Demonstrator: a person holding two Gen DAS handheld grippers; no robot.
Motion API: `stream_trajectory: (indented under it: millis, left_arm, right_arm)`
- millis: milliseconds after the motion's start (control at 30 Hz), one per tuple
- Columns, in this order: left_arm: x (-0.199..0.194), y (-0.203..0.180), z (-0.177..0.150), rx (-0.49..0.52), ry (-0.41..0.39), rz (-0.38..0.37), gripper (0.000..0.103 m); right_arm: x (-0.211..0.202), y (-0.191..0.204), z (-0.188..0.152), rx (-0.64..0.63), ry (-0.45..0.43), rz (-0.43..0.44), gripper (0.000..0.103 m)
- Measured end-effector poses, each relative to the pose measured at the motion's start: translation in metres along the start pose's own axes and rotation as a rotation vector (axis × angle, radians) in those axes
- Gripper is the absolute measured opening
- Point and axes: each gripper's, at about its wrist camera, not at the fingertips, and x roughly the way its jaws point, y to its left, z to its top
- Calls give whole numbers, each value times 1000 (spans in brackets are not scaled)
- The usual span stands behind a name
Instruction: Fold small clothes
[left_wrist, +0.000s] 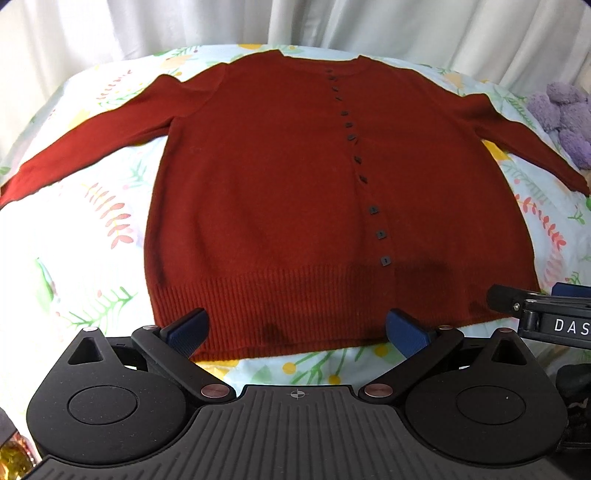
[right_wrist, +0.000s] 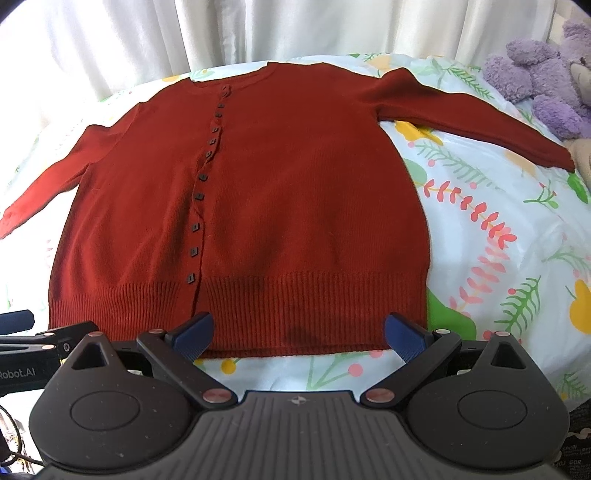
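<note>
Cardigan (left_wrist: 280, 177) is spread flat, front up and buttoned, on the floral sheet (left_wrist: 110, 221); it fills the centre of both wrist views, collar at the top, ribbed hem (left_wrist: 295, 295) at the bottom. Both sleeves are out to the sides: the left sleeve (left_wrist: 92, 144) runs to the left edge of the left wrist frame, the right sleeve (right_wrist: 472, 118) toward the upper right of the right wrist frame, its cuff near a purple plush toy (right_wrist: 546, 81).

Left gripper (left_wrist: 295, 334): jaws spread wide, nothing held, fingers sitting over the hem's lower edge left of the button placket (left_wrist: 354, 147). I can't tell if the pads touch the fabric.

Right gripper (right_wrist: 297, 334): also wide open and empty, at the hem right of the placket, its outer finger (right_wrist: 406, 338) near the bottom right corner of the garment.

Step, my read: start of the fold. Garment is laid out, no fold made yet, both tools are staged at the hem.

Next move, likely one of two:
- pinch the hem at two points and carry it up toward the collar, or
- go for the sleeves first and lay them across the body.

Either way each gripper needs to close on the full knit thickness, front and back layers together, so the back doesn't lag. Lift both sides evenly, since knit stretches and the placket may skew. The sheet underneath is soft; avoid catching it in the pinch.
</note>
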Motion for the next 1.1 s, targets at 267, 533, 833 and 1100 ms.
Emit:
stream_trajectory:
  millis: [267,533,833,1100]
  left_arm:
    - [-1,-3,0,3,-7,-5,103]
    - [-2,-3,-2,0,-8,-5,103]
    - [-4,0,-2,-5,-10,-3,103]
    - [-5,1,-2,-6,-17,-3,103]
  right_arm:
    - [-2,-1,-1,0,-3,-3,99]
    - [-3,-1,-1,-3,-6,-4,99]
    - [-4,1,0,-6,-7,-3,99]
    - [-6,0,0,-3,-11,-5,99]
